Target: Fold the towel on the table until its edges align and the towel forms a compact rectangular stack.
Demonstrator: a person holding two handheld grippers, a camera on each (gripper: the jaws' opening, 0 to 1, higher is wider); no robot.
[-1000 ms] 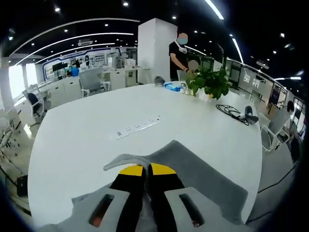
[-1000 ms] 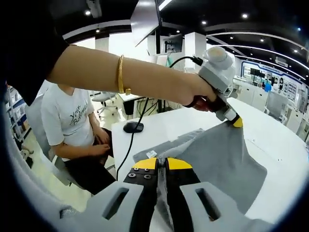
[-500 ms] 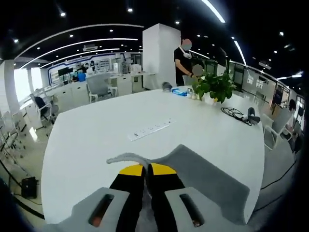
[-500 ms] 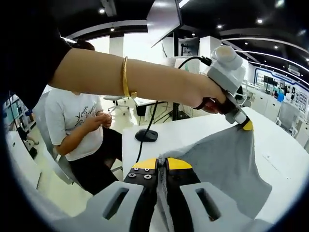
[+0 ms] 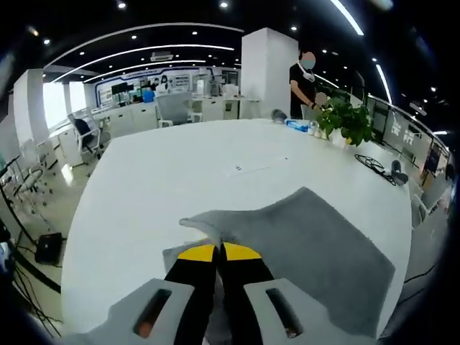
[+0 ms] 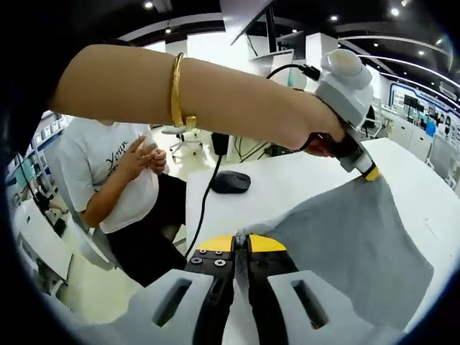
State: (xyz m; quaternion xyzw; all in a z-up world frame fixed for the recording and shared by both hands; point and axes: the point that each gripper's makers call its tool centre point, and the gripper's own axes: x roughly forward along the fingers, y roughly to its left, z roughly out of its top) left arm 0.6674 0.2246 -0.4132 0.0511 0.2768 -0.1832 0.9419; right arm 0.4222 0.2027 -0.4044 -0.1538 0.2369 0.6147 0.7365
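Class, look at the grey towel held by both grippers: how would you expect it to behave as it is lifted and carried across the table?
The towel probably handles floppy: it sags between the right gripper and left gripper. It seems light, since two pinched corners carry it. Its matte surface suggests it grips rather than slips.

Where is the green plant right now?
In the left gripper view the plant stands at the far right side of the white table, beside a standing person, well beyond the grey towel.
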